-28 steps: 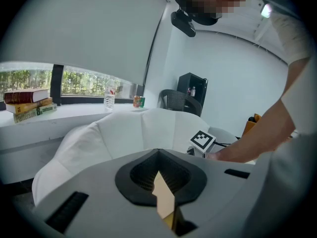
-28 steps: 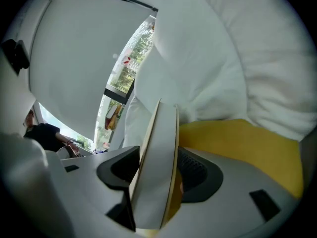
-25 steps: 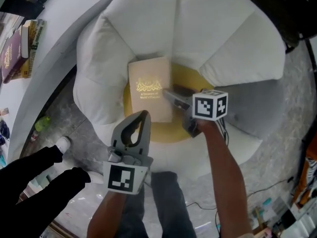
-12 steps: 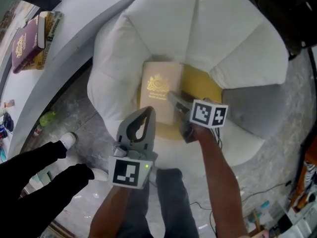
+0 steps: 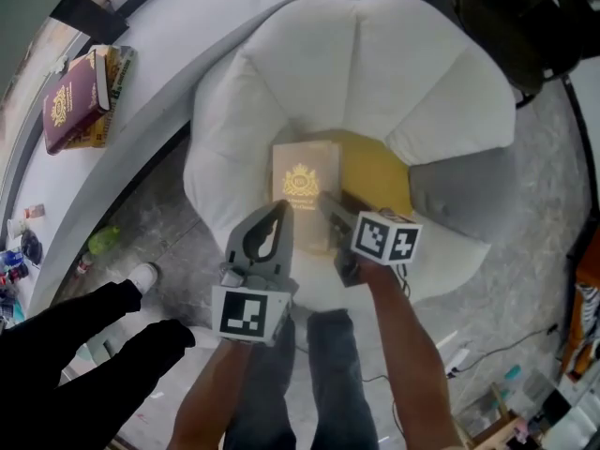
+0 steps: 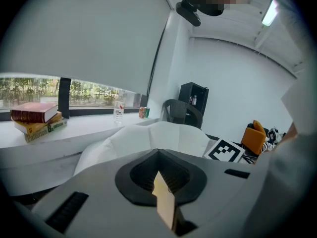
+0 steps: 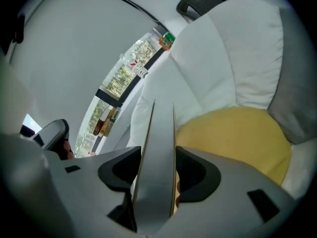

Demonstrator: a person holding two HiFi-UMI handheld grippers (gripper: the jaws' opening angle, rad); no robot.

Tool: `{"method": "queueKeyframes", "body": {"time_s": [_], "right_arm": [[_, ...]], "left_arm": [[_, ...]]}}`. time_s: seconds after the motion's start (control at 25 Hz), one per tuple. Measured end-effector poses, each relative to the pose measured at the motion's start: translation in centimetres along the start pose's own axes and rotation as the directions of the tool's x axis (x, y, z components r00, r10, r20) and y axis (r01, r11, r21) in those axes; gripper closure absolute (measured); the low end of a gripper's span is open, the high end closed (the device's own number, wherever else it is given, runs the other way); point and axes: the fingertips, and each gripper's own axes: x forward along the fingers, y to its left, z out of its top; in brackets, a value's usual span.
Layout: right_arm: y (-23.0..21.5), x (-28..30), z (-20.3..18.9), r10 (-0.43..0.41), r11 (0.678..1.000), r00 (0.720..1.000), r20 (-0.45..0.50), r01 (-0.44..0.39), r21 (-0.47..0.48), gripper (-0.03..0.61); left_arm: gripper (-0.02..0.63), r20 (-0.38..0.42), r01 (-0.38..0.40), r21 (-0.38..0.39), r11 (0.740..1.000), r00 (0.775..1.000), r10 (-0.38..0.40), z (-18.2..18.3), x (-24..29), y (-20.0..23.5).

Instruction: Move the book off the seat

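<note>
A beige book (image 5: 305,181) with a gold emblem lies on the yellow seat cushion (image 5: 375,172) of a white petal-shaped chair (image 5: 375,54). My right gripper (image 5: 323,198) reaches in at the book's right edge. In the right gripper view the book (image 7: 157,162) stands edge-on between the two jaws. The jaws are closing and sit close along both covers, not clamped. My left gripper (image 5: 277,212) hovers shut just in front of the book's near edge, holding nothing. In its own view the left gripper (image 6: 161,172) faces the chair back.
A stack of books (image 5: 80,101) lies on the white curved ledge left of the chair. A water bottle (image 6: 118,114) and a can stand on that ledge too. A black chair (image 5: 506,17) is at the far right. A dark shape (image 5: 84,345) and a white shoe (image 5: 141,275) are at the lower left.
The right gripper has slid further onto the book's right edge. The view has shifted, so the chair sits higher and the ledge books show more. The left gripper stays shut.
</note>
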Motion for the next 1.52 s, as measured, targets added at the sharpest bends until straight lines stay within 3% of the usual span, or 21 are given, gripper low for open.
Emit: {"method": "queueKeyframes", "body": {"time_s": [0.28, 0.48, 0.64, 0.8, 0.92, 1.04, 1.2, 1.36, 1.52], "right_arm": [[8.0, -11.6, 2.9, -0.044, 0.999, 0.98, 0.193, 0.045, -0.002, 0.356], [15.1, -22.4, 6.7, -0.096, 0.994, 0.914, 0.393, 0.108, -0.007, 0.356], [22.1, -31.6, 10.6, -0.133, 0.979, 0.815, 0.564, 0.197, -0.055, 0.356], [28.6, -40.6, 13.5, -0.161, 0.938, 0.696, 0.7, 0.328, -0.11, 0.356], [32.6, -46.0, 14.7, -0.169, 0.896, 0.603, 0.78, 0.424, -0.133, 0.356], [35.9, -50.4, 14.9, -0.179, 0.831, 0.51, 0.841, 0.536, -0.148, 0.356], [37.7, -54.5, 13.7, -0.199, 0.765, 0.426, 0.882, 0.631, -0.132, 0.356], [36.8, -58.4, 11.6, -0.249, 0.753, 0.353, 0.902, 0.656, -0.049, 0.356], [34.2, -64.2, 8.3, -0.32, 0.724, 0.26, 0.911, 0.687, 0.058, 0.356]], "left_arm": [[0.607, 0.043, 0.086, 0.046, 0.995, 0.995, -0.088, 8.2, -4.3, -2.4], [0.607, 0.109, 0.131, 0.072, 0.989, 0.984, -0.138, 16.7, -8.5, -4.9], [0.607, 0.171, 0.149, 0.08, 0.986, 0.972, -0.16, 24.1, -12.2, -6.5], [0.607, 0.228, 0.19, 0.102, 0.977, 0.951, -0.208, 31.1, -15.8, -8.9], [0.607, 0.268, 0.226, 0.133, 0.965, 0.929, -0.255, 35.2, -18.3, -10.7], [0.607, 0.303, 0.26, 0.179, 0.949, 0.903, -0.305, 38.4, -20.4, -12.5], [0.607, 0.319, 0.314, 0.217, 0.924, 0.872, -0.371, 40.4, -22.2, -15.7], [0.607, 0.31, 0.387, 0.249, 0.888, 0.837, -0.452, 40.6, -23.3, -20.3], [0.607, 0.275, 0.479, 0.291, 0.828, 0.787, -0.552, 39.7, -24.3, -27.3]]}}
